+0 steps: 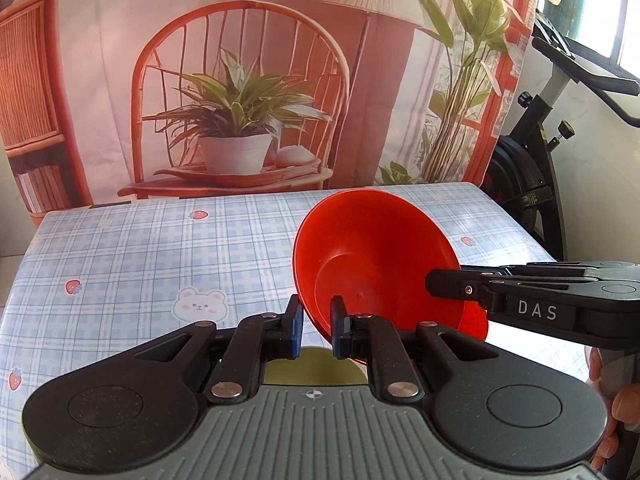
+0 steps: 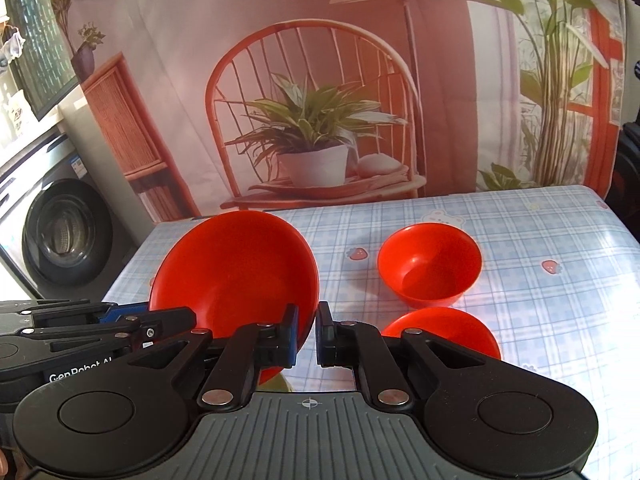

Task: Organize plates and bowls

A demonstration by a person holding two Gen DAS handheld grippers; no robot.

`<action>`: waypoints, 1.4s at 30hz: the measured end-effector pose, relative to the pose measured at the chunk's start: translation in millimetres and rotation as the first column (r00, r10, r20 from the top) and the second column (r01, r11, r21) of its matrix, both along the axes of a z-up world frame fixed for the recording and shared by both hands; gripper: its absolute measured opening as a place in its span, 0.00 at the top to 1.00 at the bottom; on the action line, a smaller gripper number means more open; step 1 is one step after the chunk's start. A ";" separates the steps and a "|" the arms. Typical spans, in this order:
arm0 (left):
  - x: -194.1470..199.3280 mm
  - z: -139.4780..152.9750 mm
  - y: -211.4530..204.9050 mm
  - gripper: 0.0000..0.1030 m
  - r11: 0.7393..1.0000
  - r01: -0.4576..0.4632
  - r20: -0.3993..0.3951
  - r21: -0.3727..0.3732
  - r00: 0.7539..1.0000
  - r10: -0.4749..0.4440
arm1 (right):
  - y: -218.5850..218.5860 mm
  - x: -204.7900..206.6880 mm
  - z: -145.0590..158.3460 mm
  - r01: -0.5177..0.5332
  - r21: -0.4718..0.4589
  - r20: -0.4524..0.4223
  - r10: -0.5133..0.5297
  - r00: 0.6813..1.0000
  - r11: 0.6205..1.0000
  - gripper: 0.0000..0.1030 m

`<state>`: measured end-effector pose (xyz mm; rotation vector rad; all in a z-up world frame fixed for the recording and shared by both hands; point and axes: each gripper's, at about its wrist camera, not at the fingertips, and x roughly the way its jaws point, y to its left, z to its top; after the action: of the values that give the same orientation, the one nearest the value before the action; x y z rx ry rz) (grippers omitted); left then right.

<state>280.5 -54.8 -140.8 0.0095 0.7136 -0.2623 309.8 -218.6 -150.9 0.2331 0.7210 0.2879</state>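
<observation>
A large red bowl (image 1: pixel 372 256) is held tilted above the table, its rim between the fingers of both grippers. My left gripper (image 1: pixel 316 326) is shut on its near rim. My right gripper (image 2: pixel 306 334) is shut on the same bowl (image 2: pixel 236 268) at its right rim; it shows from the side in the left wrist view (image 1: pixel 440 280). The left gripper shows at the left of the right wrist view (image 2: pixel 188 316). A smaller red bowl (image 2: pixel 430 264) stands upright on the table. Another red dish (image 2: pixel 444 330) lies nearer, partly hidden by my right gripper.
The table (image 1: pixel 140 248) has a blue plaid cloth with strawberries and bears. A printed backdrop (image 1: pixel 240 80) hangs behind it. An exercise bike (image 1: pixel 532 152) stands at the right, a washing machine (image 2: pixel 60 232) at the left. A yellow-green object (image 1: pixel 316 368) shows under my left gripper.
</observation>
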 end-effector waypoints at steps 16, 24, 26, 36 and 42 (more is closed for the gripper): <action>5.5 -29.4 -61.1 0.85 0.992 0.120 -0.062 0.023 0.991 -0.119 | -64.6 -36.6 -35.5 0.144 0.015 -0.004 -0.144 0.990 0.989 0.92; 24.5 -43.7 -83.1 0.85 0.986 0.164 -0.098 0.034 0.982 -0.160 | -83.8 -31.5 -56.0 0.208 0.026 -0.025 -0.208 0.978 0.978 0.92; 30.5 -47.0 -86.8 0.85 0.984 0.173 -0.106 0.030 0.980 -0.169 | -88.4 -29.3 -60.4 0.222 0.028 -0.026 -0.221 0.975 0.975 0.92; 50.4 -66.5 -96.6 0.85 0.985 0.168 -0.151 0.029 0.975 -0.162 | -99.5 -13.9 -81.6 0.242 0.047 -0.058 -0.239 0.969 0.969 0.92; 57.5 -70.4 -98.7 0.85 0.984 0.173 -0.157 0.035 0.974 -0.165 | -100.2 -6.6 -87.4 0.243 0.038 -0.057 -0.241 0.969 0.969 0.92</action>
<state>338.0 -153.6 -211.2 0.0975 0.8741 -0.4123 303.3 -318.8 -238.3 0.3690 0.7302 0.0649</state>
